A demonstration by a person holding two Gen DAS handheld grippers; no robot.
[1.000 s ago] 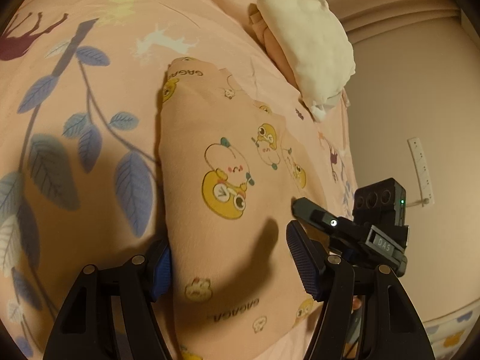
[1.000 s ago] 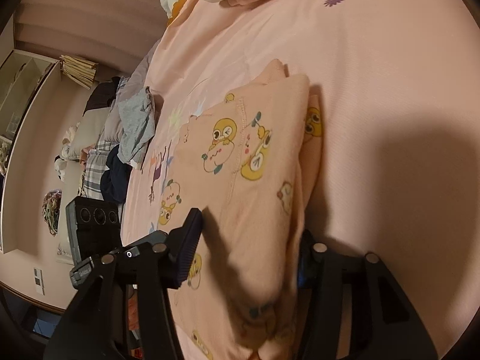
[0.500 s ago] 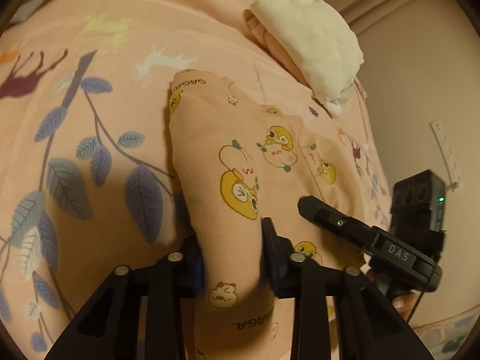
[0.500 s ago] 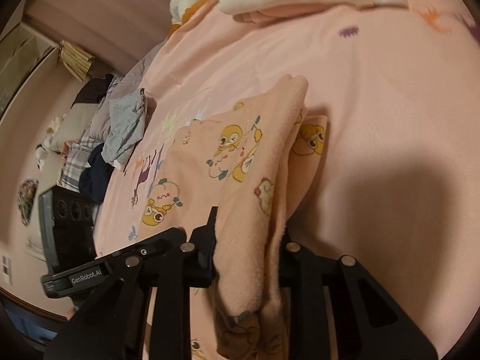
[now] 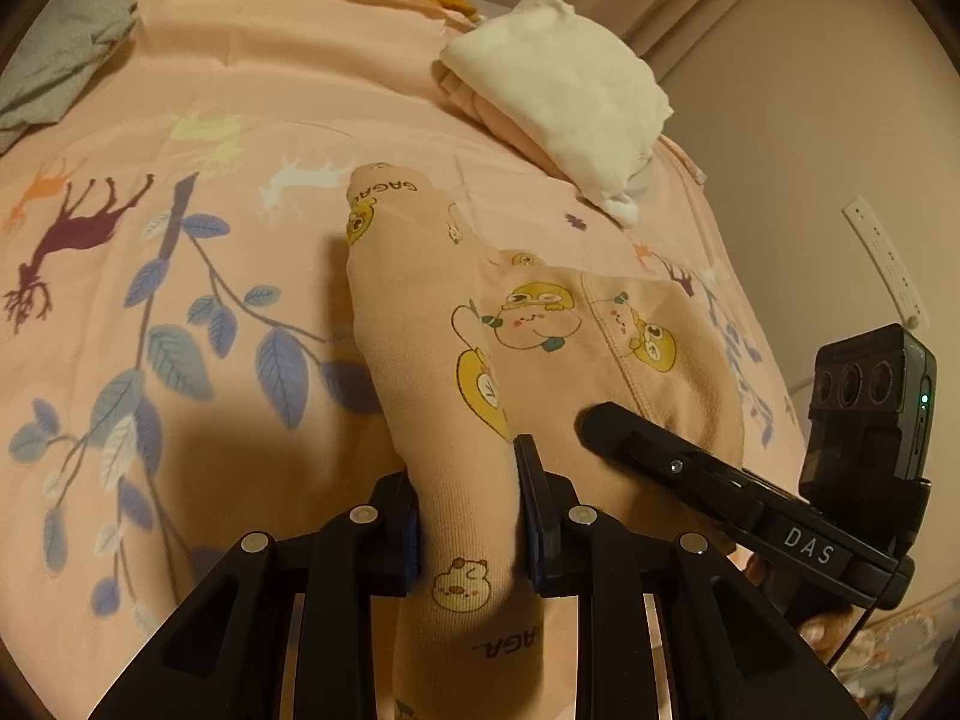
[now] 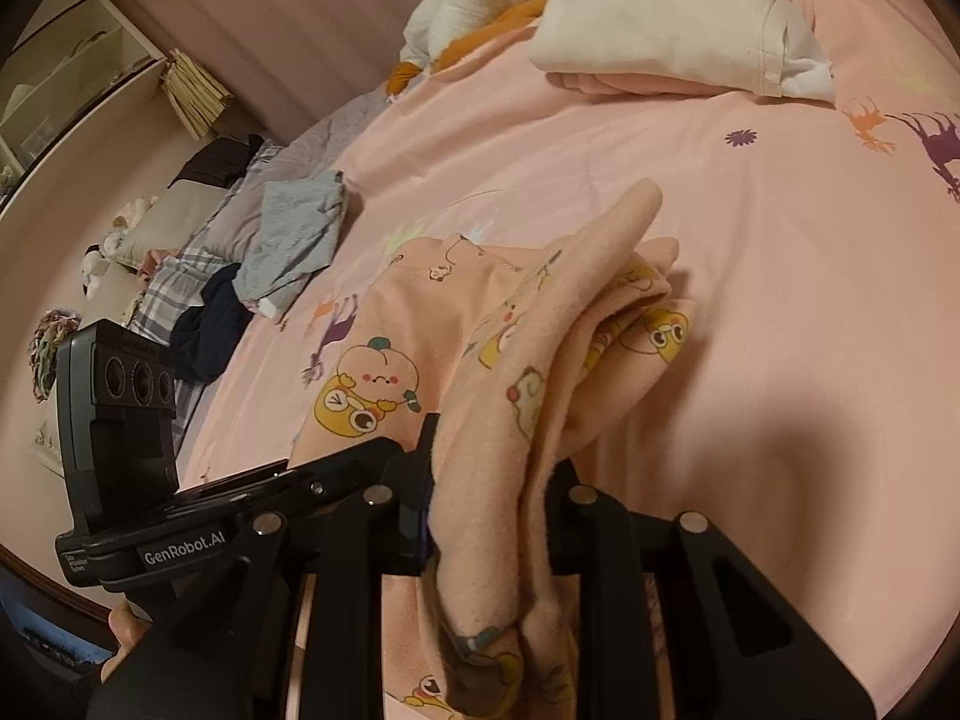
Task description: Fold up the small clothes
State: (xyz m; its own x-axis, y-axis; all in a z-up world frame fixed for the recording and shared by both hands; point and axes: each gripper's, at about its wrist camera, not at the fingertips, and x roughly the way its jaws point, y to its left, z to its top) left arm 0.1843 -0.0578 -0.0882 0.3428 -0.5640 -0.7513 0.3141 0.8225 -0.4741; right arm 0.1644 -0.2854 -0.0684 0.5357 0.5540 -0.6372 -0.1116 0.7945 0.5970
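Observation:
A small pink garment with yellow cartoon prints (image 5: 540, 336) lies partly folded on a pink bedsheet (image 5: 240, 120). My left gripper (image 5: 465, 516) is shut on its near left edge and lifts a ridge of cloth. My right gripper (image 6: 489, 492) is shut on the garment's (image 6: 540, 360) other near edge, bunched and raised between the jaws. In the left wrist view the right gripper (image 5: 690, 468) shows to the right, over the garment. In the right wrist view the left gripper (image 6: 240, 516) shows to the left.
A folded stack with a cream garment on top (image 5: 558, 90) sits at the far right of the bed, also in the right wrist view (image 6: 672, 12). A grey garment (image 6: 294, 234) and dark clothes (image 6: 210, 330) lie at the bed's left edge. A plush toy (image 6: 474, 12) lies beyond.
Both grippers closed from open onto the garment's near edges and have lifted them, so the cloth now stands up in ridges. Both views have risen and tilted back.

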